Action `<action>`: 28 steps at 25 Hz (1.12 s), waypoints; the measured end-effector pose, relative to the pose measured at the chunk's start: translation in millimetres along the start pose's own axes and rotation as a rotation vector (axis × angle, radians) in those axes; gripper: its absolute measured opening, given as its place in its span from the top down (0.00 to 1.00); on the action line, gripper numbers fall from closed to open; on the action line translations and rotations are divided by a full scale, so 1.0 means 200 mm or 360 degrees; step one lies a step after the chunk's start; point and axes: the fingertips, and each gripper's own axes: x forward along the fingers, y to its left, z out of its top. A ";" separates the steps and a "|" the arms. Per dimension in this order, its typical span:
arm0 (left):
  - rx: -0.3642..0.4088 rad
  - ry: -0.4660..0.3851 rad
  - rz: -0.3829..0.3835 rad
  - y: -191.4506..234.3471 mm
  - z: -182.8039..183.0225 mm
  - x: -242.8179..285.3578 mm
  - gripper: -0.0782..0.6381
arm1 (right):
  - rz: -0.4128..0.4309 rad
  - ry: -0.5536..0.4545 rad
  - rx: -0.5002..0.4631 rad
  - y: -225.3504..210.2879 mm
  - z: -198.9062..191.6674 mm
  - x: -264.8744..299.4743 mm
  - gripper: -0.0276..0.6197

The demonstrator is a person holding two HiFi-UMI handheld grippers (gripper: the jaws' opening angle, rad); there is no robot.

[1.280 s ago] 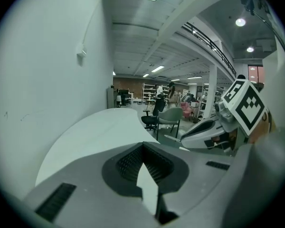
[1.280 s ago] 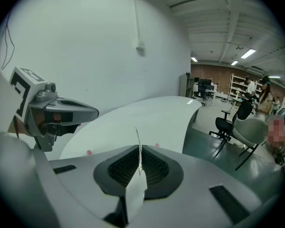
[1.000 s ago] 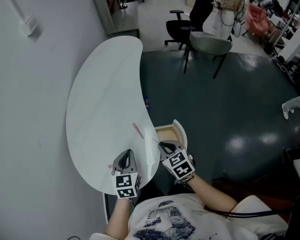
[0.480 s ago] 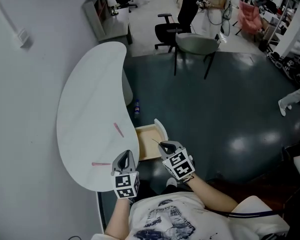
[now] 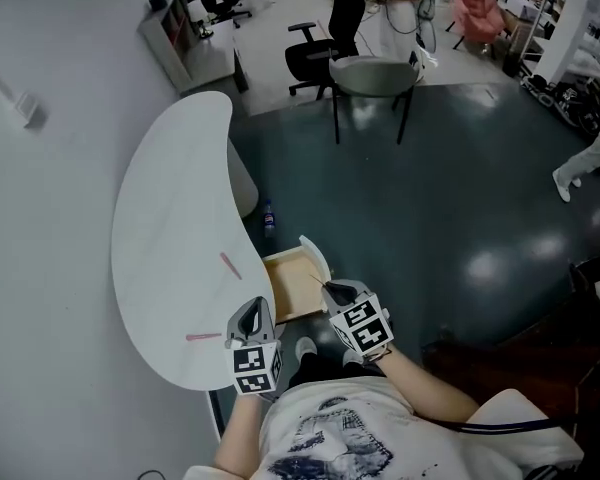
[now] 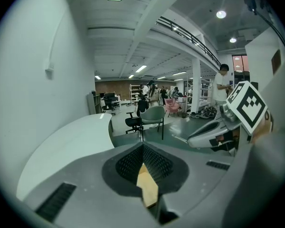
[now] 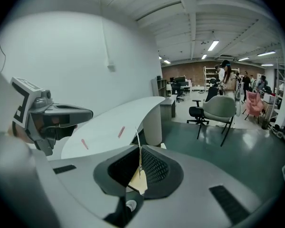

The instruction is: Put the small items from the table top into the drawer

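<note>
Two pink sticks lie on the white curved table (image 5: 160,228): one (image 5: 229,265) near the middle, the other (image 5: 202,336) close to the near edge. Beside the table's edge stands the open drawer (image 5: 288,280), its wooden bottom bare. My left gripper (image 5: 254,309) is shut with nothing in it, just right of the nearer stick. My right gripper (image 5: 327,288) hovers at the drawer's near right corner, shut on a thin pale stick (image 7: 140,151) that juts past its tips. The right gripper view shows both pink sticks (image 7: 121,131) and the left gripper (image 7: 57,115).
A grey shell chair (image 5: 372,76) and a black office chair (image 5: 315,53) stand on the dark floor beyond the table. A small bottle (image 5: 268,215) sits by the table's pedestal (image 5: 243,183). A wall runs along the left. People stand far off.
Both grippers have drawn back from the table's edge. The drawer shows more fully. The nearer pink stick, earlier beside the left gripper's tip, now lies clear of it on the left.
</note>
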 end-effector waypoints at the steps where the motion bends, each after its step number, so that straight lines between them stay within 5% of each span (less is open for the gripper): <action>1: 0.0009 0.0005 -0.0016 0.00 0.00 0.02 0.84 | -0.0012 0.0000 0.0013 -0.01 0.00 0.00 0.90; 18: 0.0078 0.0119 -0.0398 0.07 -0.13 0.44 0.84 | -0.0298 0.0123 0.0301 -0.08 -0.14 0.31 0.90; 28: 0.0012 0.0199 -0.0455 0.16 -0.34 0.71 0.84 | -0.0431 0.0184 0.0463 -0.14 -0.30 0.63 0.90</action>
